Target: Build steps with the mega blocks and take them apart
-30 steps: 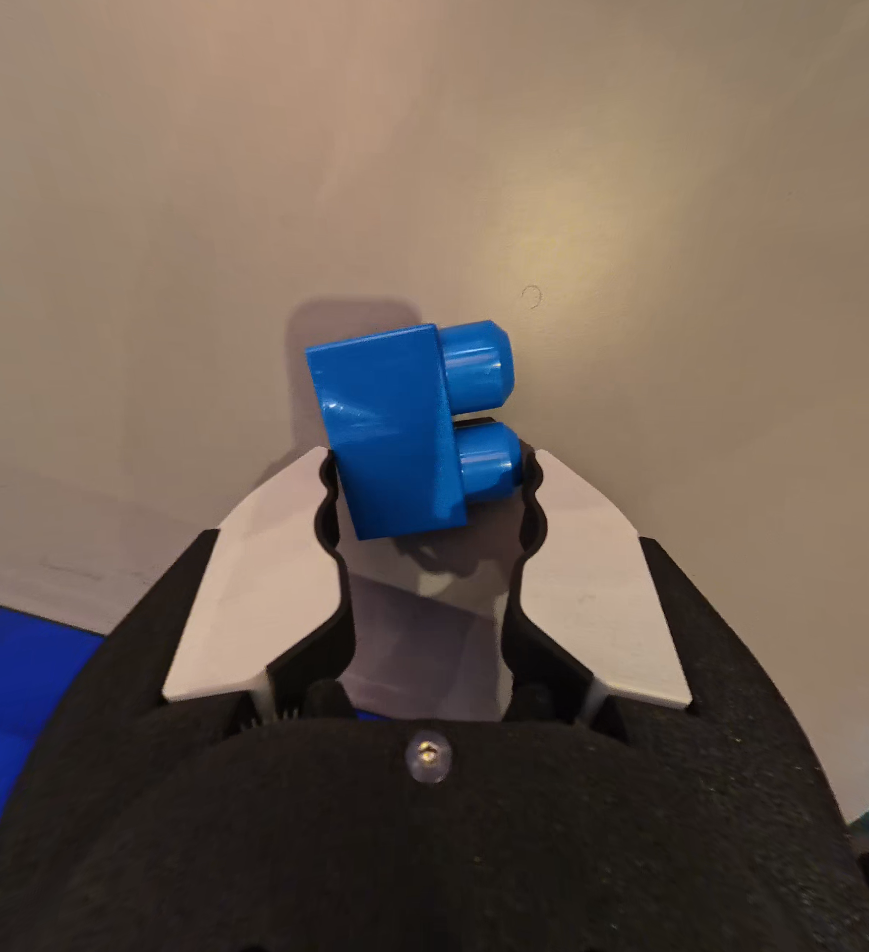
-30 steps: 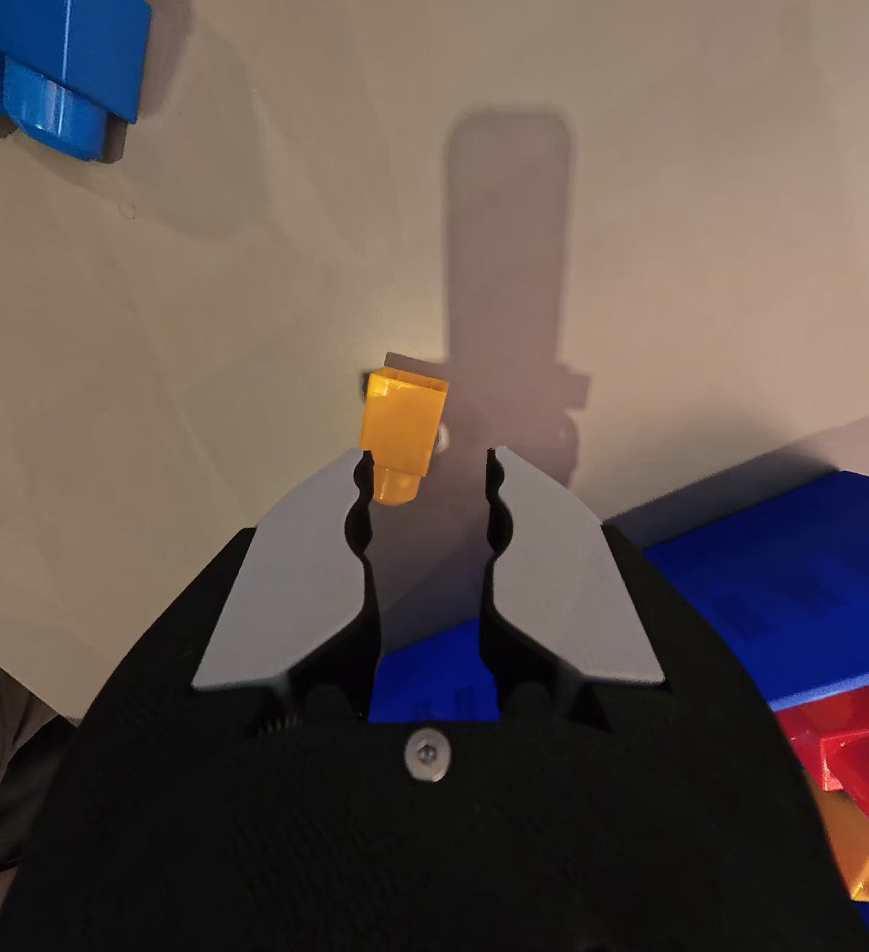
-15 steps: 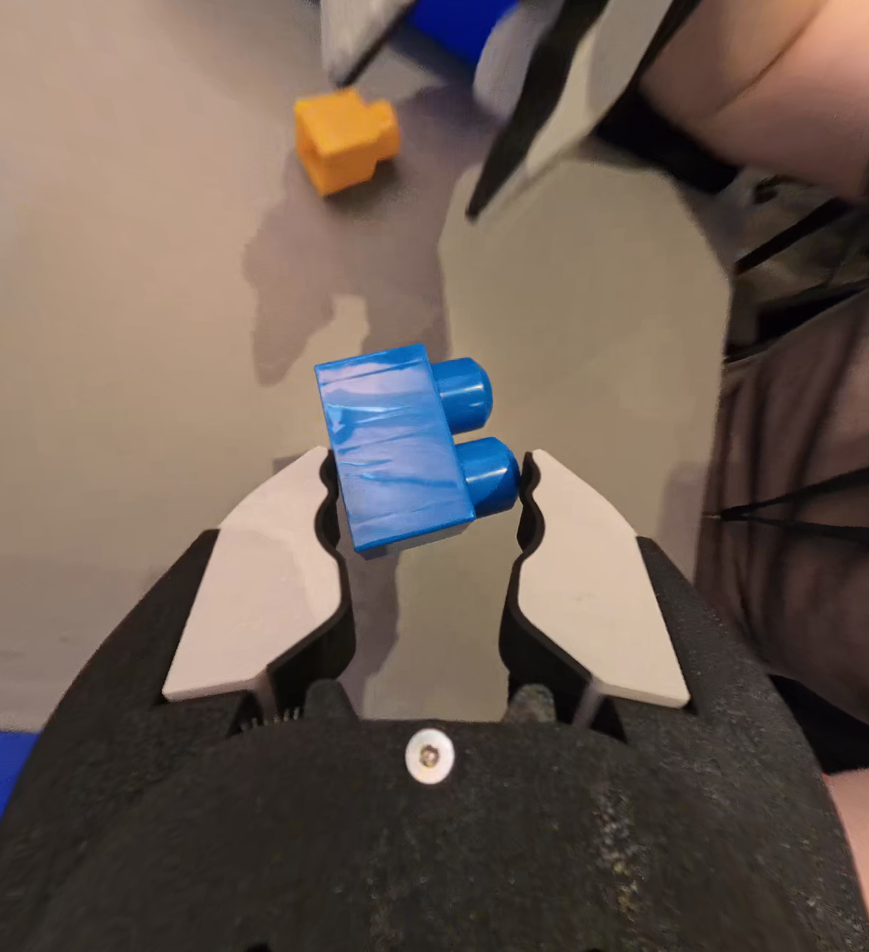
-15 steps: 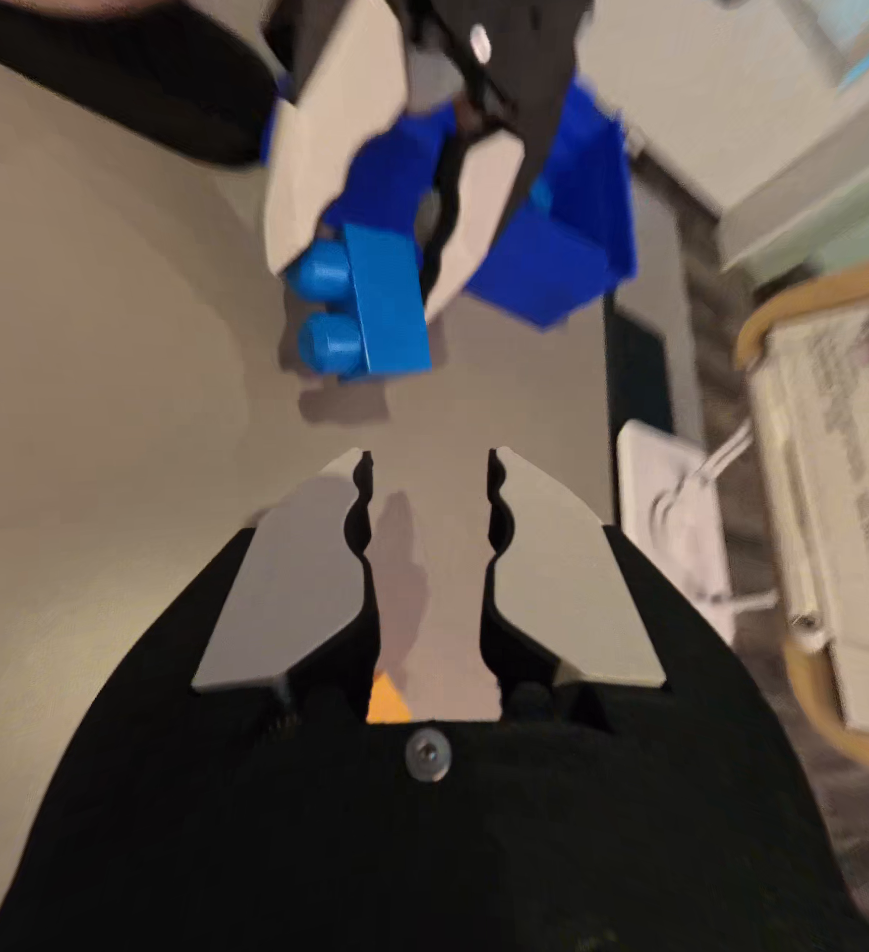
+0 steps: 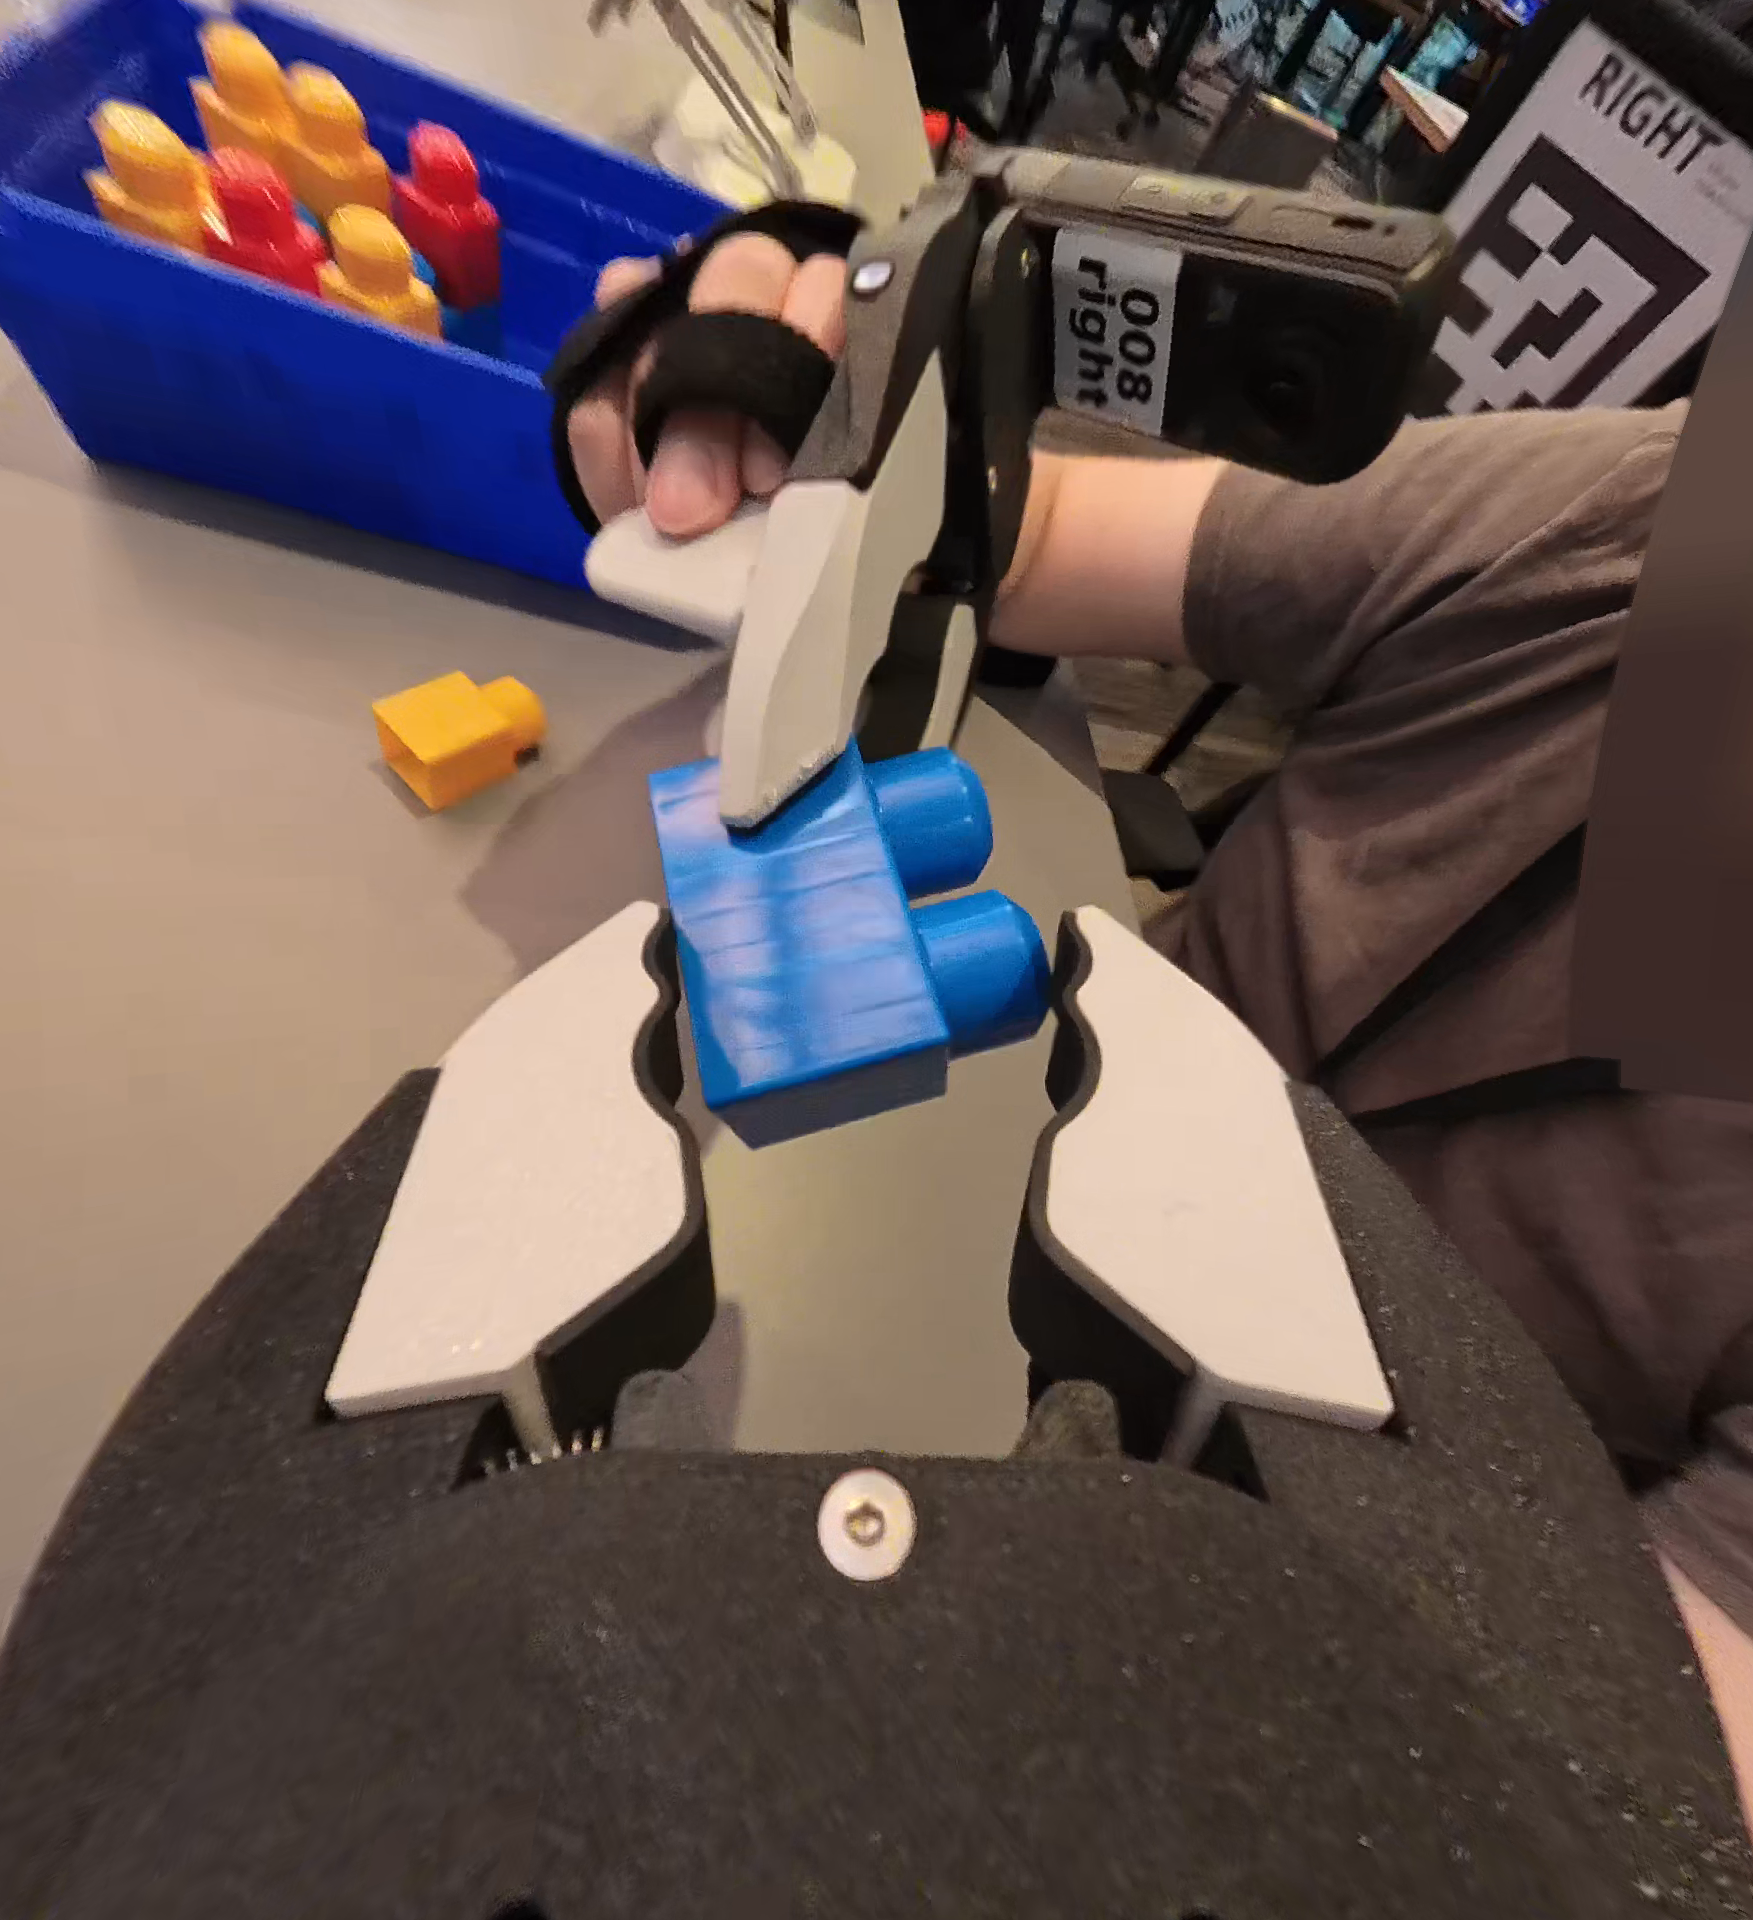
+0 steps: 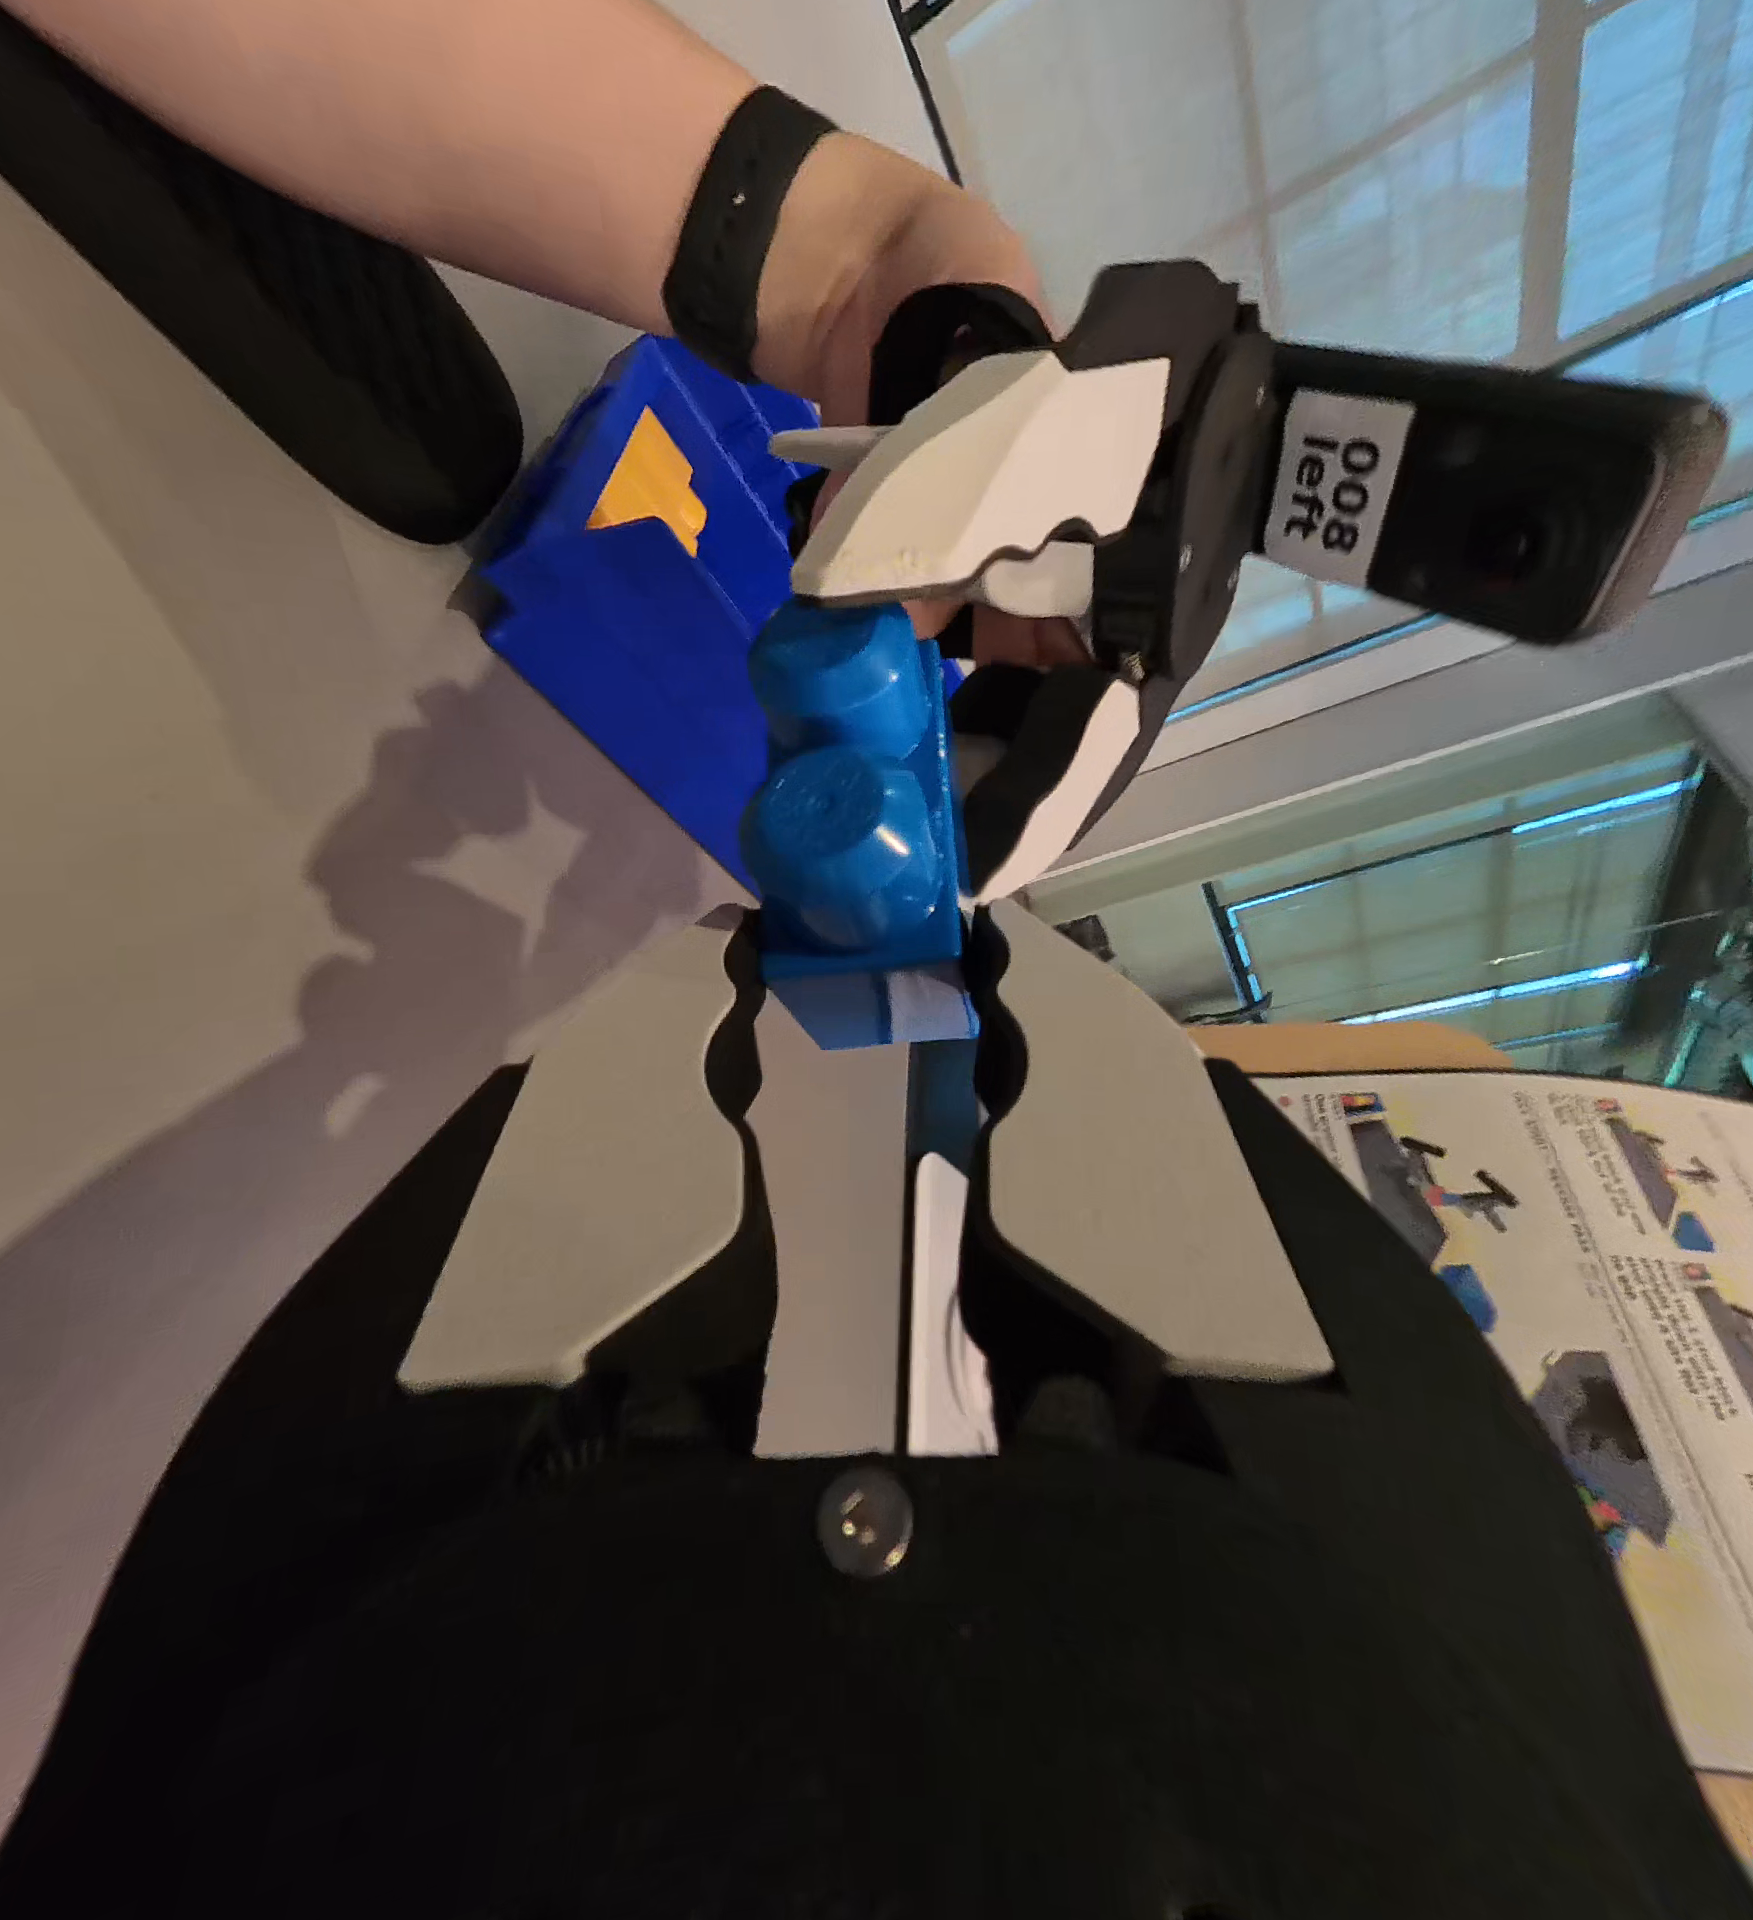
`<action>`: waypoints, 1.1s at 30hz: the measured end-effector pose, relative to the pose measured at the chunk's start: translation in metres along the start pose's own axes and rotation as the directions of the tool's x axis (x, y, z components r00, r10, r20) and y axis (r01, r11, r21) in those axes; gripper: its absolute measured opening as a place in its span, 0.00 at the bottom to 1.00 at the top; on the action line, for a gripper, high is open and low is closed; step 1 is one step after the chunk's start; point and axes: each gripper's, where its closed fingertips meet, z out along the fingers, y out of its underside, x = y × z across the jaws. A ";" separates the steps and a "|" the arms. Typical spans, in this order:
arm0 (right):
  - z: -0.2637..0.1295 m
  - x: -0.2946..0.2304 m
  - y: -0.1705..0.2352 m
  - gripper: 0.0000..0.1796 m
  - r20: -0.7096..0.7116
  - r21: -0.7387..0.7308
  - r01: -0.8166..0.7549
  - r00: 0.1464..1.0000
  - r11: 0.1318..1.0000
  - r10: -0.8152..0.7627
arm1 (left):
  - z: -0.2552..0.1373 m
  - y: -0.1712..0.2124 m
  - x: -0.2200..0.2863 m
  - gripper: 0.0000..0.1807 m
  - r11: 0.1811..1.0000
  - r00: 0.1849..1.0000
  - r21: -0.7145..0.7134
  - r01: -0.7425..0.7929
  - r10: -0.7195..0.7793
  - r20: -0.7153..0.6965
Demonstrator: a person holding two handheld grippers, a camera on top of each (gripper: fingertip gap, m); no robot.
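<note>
Blue mega block [image 5: 810, 966], two studs on one side, sits off the table between the fingertips of the left gripper [image 5: 856, 971]: the left finger presses its flat base, the right finger touches the nearer stud, so the jaws are clamped on it. Studs point toward the right finger in the left wrist view. The right gripper [image 5: 799, 774] comes in from ahead of the left one, one grey fingertip laid on the far upper face of the block. In the right wrist view the same block [image 6: 856, 831] lies just beyond that gripper's own fingertips [image 6: 861, 940], studs facing the camera, its near end between the two tips. Both tips appear to touch the block's sides, but whether they are pressing on it cannot be told. The left gripper [image 6: 945, 727] shows ahead, gripping the block from the far side. Orange block [image 5: 456, 736], single stud, lies on its side on the grey table [image 5: 124, 831], ahead and to the left of the left gripper, well apart from the blue one. Farther ahead-left stands a blue bin [image 5: 259, 384] with orange and red blocks [image 5: 321, 218] upright inside. A gloved hand [image 5: 716, 374] holds the right gripper's handle. Printed instruction sheets [image 6: 1578, 1299] lie to the right of the right gripper.
</note>
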 end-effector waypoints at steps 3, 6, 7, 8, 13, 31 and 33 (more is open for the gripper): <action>-0.004 0.010 -0.001 0.21 0.066 0.038 -0.243 0.968 0.969 0.240 | -0.014 -0.016 -0.012 0.42 0.986 0.978 0.081 -0.148 0.133 0.161; -0.010 0.029 0.005 0.20 0.182 0.070 -0.622 0.777 0.780 0.603 | -0.026 -0.019 -0.028 0.41 0.945 0.886 0.048 -0.322 0.283 0.367; -0.013 0.035 0.007 0.20 0.228 0.073 -0.726 0.679 0.683 0.697 | -0.026 -0.020 -0.030 0.40 0.931 0.857 0.038 -0.362 0.317 0.407; -0.015 0.041 0.010 0.20 0.261 0.082 -0.805 0.587 0.588 0.766 | -0.025 -0.020 -0.032 0.39 0.921 0.831 0.026 -0.390 0.339 0.441; -0.021 0.055 0.015 0.20 0.377 0.128 -0.937 0.350 0.326 0.857 | -0.012 -0.033 -0.040 0.36 0.923 0.839 0.096 -0.373 0.291 0.459; -0.032 0.064 0.003 0.20 0.336 0.306 -0.857 0.504 0.414 0.795 | -0.004 -0.052 -0.030 0.22 0.892 0.912 0.315 -0.324 0.206 0.356; -0.031 0.065 0.004 0.21 0.333 0.307 -0.860 0.499 0.408 0.800 | -0.003 -0.051 -0.030 0.20 0.892 0.913 0.316 -0.323 0.206 0.352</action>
